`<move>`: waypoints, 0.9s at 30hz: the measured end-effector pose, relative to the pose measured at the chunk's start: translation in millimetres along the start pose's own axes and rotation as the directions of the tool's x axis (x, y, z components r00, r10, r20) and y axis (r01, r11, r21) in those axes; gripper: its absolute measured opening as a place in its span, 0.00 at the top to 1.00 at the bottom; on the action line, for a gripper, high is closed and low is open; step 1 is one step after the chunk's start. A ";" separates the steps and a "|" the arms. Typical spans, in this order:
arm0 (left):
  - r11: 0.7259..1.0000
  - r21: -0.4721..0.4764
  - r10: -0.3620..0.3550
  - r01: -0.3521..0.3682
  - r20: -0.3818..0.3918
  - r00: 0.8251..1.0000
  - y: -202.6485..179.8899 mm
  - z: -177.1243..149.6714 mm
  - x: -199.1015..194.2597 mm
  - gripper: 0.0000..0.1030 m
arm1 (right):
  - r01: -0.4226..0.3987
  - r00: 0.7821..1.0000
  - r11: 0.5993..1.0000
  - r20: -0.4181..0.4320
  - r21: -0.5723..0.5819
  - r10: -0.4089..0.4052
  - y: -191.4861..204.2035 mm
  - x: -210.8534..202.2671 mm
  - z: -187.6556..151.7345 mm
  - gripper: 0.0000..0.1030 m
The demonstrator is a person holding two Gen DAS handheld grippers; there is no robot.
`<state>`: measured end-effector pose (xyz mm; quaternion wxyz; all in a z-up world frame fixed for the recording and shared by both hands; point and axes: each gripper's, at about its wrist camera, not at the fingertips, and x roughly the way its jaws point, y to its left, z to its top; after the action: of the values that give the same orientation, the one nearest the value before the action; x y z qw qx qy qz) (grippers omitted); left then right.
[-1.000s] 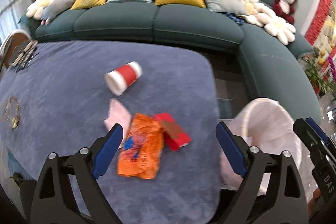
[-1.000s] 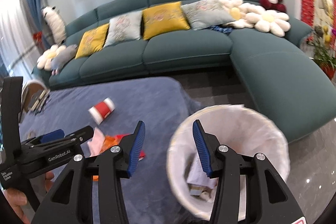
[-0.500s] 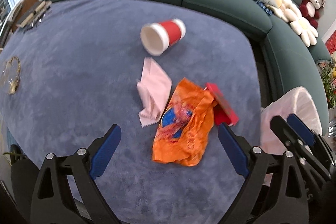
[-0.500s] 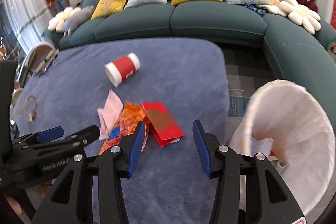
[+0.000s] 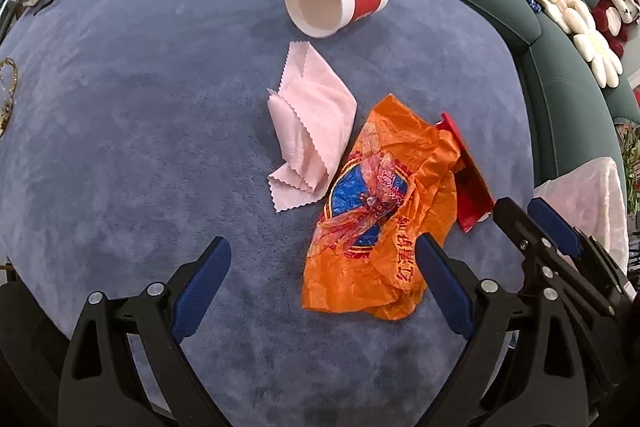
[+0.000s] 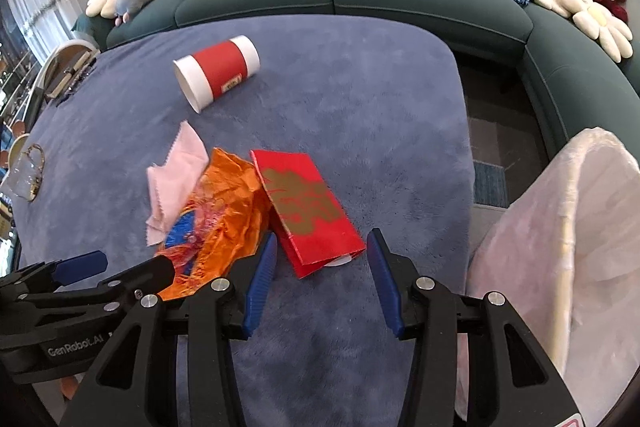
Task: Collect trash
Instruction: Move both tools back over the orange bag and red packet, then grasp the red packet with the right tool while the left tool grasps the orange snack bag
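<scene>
Trash lies on the blue-covered worktop (image 6: 360,99), where the orange bag (image 5: 384,211) sits before the left hand-held gripper (image 5: 322,287), jaws wide and empty, the red envelope (image 6: 308,207) beside the bag facing the part-open, empty right hand-held gripper (image 6: 318,279): pickup approaching, next needing descent and closing.

My left gripper (image 5: 322,273): matte black frame with triangular cutouts, blue ribbed pads on both fingers (image 5: 202,289), silver screw heads at the pivots. My right gripper (image 6: 318,273): same build, same blue pads, same silver screws (pink-edged sticker at its lower corner). White "GenRobot.AI" lettering on the left one's side, seen from the right wrist camera.
</scene>
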<state>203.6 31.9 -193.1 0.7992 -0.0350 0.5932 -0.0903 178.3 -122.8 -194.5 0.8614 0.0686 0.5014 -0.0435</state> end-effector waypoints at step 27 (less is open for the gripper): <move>0.992 0.087 -0.091 0.096 -0.054 0.994 -28.8 2.3 17.2 0.97 | 0.012 1.000 1.000 -0.027 -0.006 -0.012 -10.8 29.1 9.2 0.95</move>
<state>207.6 0.3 -203.9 0.7797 -0.0247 0.6062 -0.1551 199.0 -135.2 -216.1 0.8545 0.0637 0.5134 -0.0464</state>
